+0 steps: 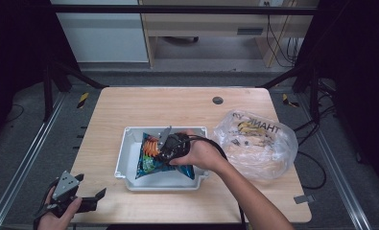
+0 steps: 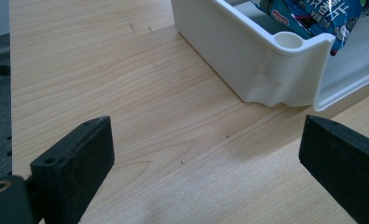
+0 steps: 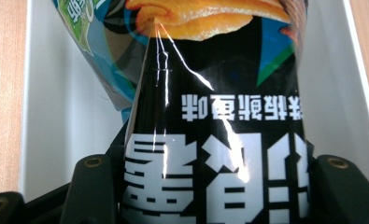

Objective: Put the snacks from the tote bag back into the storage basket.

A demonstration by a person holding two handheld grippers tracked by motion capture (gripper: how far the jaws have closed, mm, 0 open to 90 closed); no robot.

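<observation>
floor: grey (image 1: 201,76) | desk: pale wood (image 1: 216,24) | frame: black (image 1: 177,8)

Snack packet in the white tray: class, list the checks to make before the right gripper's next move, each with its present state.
1. Right gripper clamped on the glossy blue-and-black snack packet: ok.
2. Packet inside the white plastic tray: ok.
3. Left gripper open, apart from the tray: ok.
4. Clear plastic bag beside the tray, not touching the packet: ok.
5. Packet released flat on the tray floor: cannot tell.

Table brightly lit, dark surroundings; glare streaks the snack bag (image 3: 215,116)
</observation>
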